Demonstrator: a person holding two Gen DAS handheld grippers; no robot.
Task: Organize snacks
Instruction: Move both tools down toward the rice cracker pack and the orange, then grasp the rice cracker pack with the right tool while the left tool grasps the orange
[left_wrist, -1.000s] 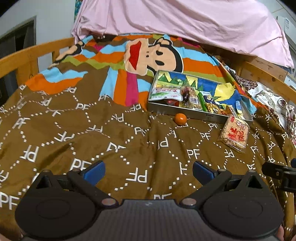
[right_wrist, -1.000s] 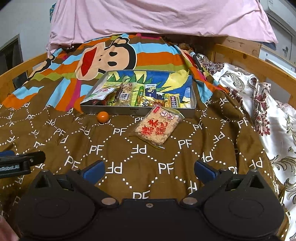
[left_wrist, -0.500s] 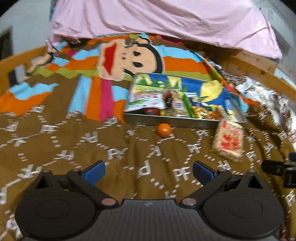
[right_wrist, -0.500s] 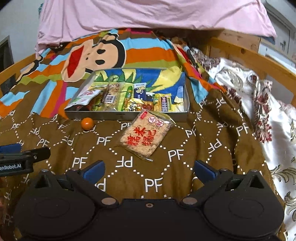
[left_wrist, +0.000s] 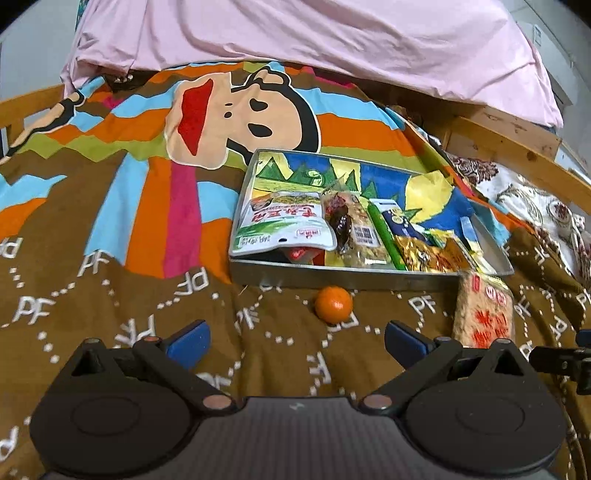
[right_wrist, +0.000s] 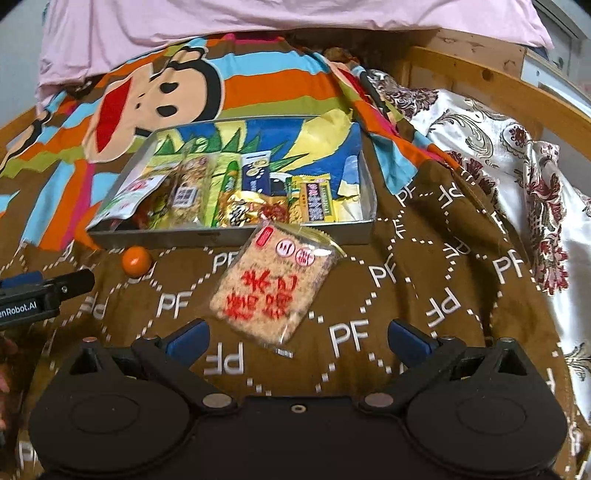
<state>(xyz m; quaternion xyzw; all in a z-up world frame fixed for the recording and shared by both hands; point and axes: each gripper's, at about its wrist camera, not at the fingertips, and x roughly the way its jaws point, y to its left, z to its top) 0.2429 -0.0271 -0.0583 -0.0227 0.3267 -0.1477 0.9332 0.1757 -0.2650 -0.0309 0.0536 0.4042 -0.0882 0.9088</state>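
Observation:
A metal tin (left_wrist: 343, 276) (right_wrist: 236, 233) with a colourful lining lies on the bed and holds several snack packets. In front of its near wall sits a small orange (left_wrist: 333, 305) (right_wrist: 137, 261) on the brown blanket. A clear rice-cracker packet (right_wrist: 273, 284) (left_wrist: 484, 312) with red characters lies beside the orange, its far end touching the tin's wall. My left gripper (left_wrist: 297, 341) is open, just short of the orange. Open as well, my right gripper (right_wrist: 297, 339) has the cracker packet's near end between its fingers, apart from both pads.
A brown "PF" blanket (left_wrist: 110, 295) with a cartoon monkey covers the bed. Wooden bed rails (right_wrist: 498, 85) run along both sides. A pink sheet (left_wrist: 295, 37) hangs at the back. A floral white quilt (right_wrist: 517, 166) lies bunched at the right.
Both grippers have moved forward toward the tin. The orange now sits close ahead of the left gripper, and the cracker packet has come between the right gripper's fingers.

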